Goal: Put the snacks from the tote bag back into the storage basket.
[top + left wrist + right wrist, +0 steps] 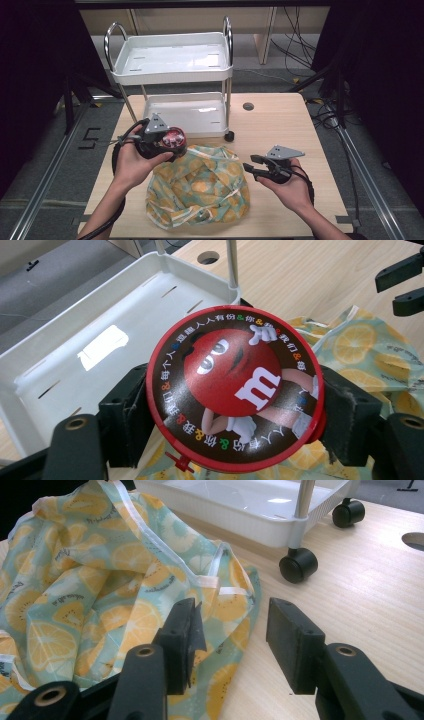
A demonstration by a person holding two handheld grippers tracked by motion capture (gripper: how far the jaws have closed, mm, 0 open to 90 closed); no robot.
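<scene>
Above the fruit-print bag (197,185), the left gripper (235,405) pinches a round candy tub (235,395) by its hard, smooth sides. The right gripper (232,640) waits with jaws spread, holding nothing.

High view overhead, far; gripper views close, low; share fruit-print bag (200,187), perhaps cart (172,57).

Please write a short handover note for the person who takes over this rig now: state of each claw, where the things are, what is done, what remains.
Left claw: shut on the round red candy tin with a cartoon lid, held above the edge of the lemon-print fabric bag, near the white two-tier cart.
Right claw: open, holding nothing, at the bag's right edge.
Done: tin is lifted off the wooden table.
Left: probably place the tin in the cart's lower tray; the bag's contents cannot be seen.
</scene>
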